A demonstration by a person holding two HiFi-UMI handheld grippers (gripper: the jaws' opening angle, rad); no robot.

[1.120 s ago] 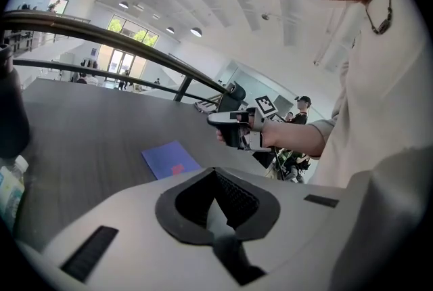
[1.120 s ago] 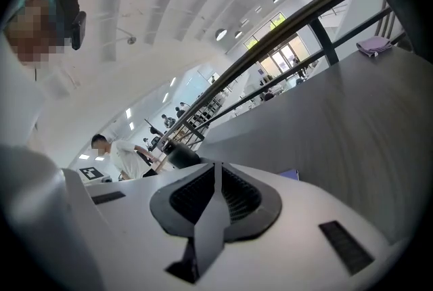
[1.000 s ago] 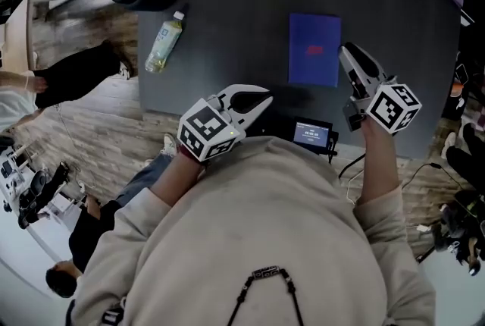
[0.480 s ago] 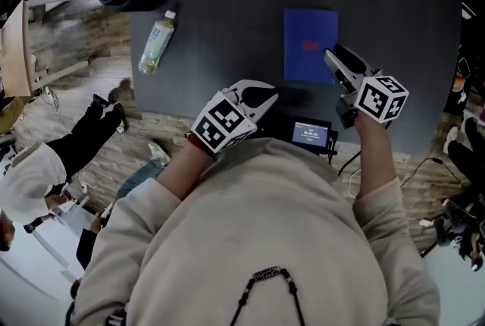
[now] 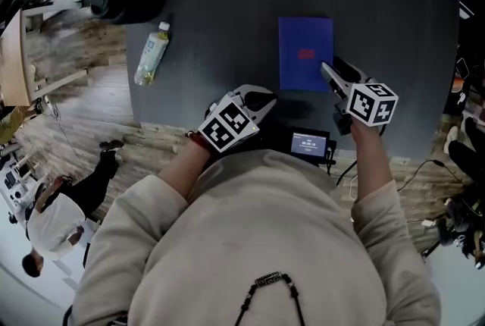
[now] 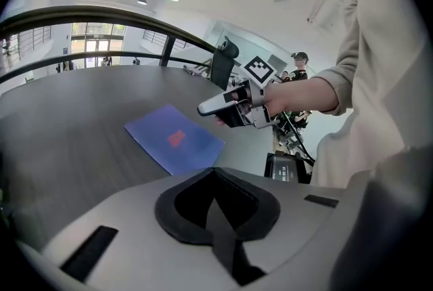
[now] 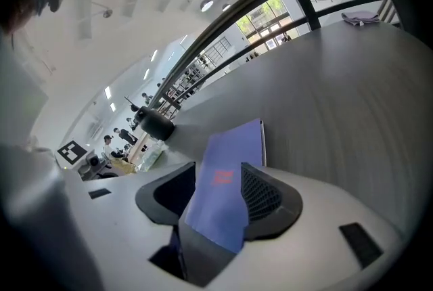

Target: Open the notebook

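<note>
A closed blue notebook [image 5: 305,51] with a red mark on its cover lies flat on the dark table [image 5: 220,6]. My right gripper [image 5: 326,69] hovers at its near right corner. Its jaws are opening, and in the right gripper view the notebook [image 7: 233,147] shows in the gap of that gripper [image 7: 215,196] with no pad pressing on it. My left gripper [image 5: 267,98] hangs over the table's near edge, left of the notebook, jaws together and empty. In the left gripper view the notebook [image 6: 174,139] lies ahead of this gripper [image 6: 216,178], with the right gripper [image 6: 205,107] above its right side.
A plastic bottle [image 5: 151,53] lies on its side at the table's left edge, with a black round object [image 5: 121,0] behind it. A small device with a lit screen [image 5: 309,142] sits at the near edge between my arms. People stand on the floor at left.
Both grippers have come down toward the table. The right one has slid left to the notebook's near right corner and its jaws have spread. The notebook has not moved.
</note>
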